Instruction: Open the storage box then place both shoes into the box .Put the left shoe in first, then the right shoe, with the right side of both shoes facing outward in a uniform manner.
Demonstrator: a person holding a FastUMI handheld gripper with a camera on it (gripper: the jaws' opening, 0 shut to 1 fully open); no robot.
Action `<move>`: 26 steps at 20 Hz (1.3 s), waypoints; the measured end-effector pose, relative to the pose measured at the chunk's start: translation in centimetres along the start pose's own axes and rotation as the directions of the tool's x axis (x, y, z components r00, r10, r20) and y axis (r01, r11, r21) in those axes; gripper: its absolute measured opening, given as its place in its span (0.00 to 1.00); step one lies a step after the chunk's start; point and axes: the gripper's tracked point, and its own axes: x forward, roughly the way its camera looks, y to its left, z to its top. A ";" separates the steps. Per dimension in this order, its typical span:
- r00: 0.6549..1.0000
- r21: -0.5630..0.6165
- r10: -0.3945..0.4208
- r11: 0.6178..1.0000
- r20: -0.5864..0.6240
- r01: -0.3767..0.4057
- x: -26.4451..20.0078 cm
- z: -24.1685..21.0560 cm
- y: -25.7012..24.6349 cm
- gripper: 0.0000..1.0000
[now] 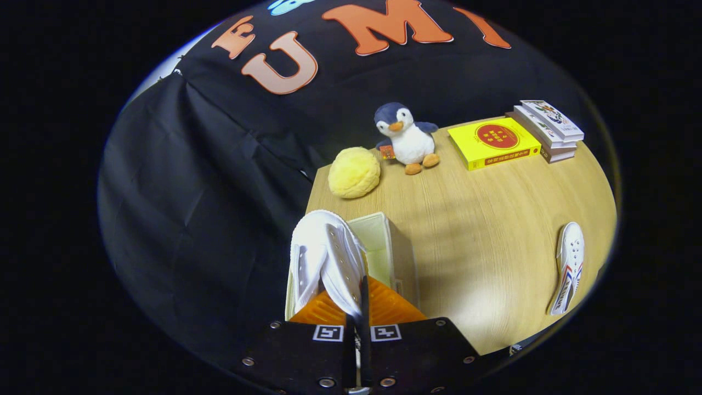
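Note:
My gripper is shut on a white canvas shoe, pinching its upper edge between the two fingers. The shoe hangs toe away from me, over the open cream storage box that stands near the table's left edge. Part of the box's inside wall shows just right of the shoe; the rest of its opening is hidden by the shoe and the fingers. The second white shoe, with red and blue stripes on its side, lies on the wooden table far to the right of the fingers.
Beyond the box sit a yellow round plush and a penguin plush. A yellow book and a stack of books lie at the table's far right. Black cloth hangs left of the table.

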 end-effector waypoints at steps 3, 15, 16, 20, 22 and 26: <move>0.998 -0.008 -0.051 0.999 -0.043 0.050 1.9 -1.0 0.6 0.03; 0.965 0.009 -0.171 0.984 -0.201 0.176 9.1 -5.3 1.3 0.04; 0.959 0.011 -0.186 0.981 -0.212 0.192 9.5 -5.6 1.2 0.04; 0.953 0.041 -0.196 0.977 -0.230 0.211 11.1 -6.7 1.8 0.04; 0.953 0.050 -0.186 0.978 -0.237 0.204 11.9 -7.4 2.5 0.04; 0.942 0.047 -0.183 0.978 -0.282 0.204 12.7 -9.4 2.6 0.04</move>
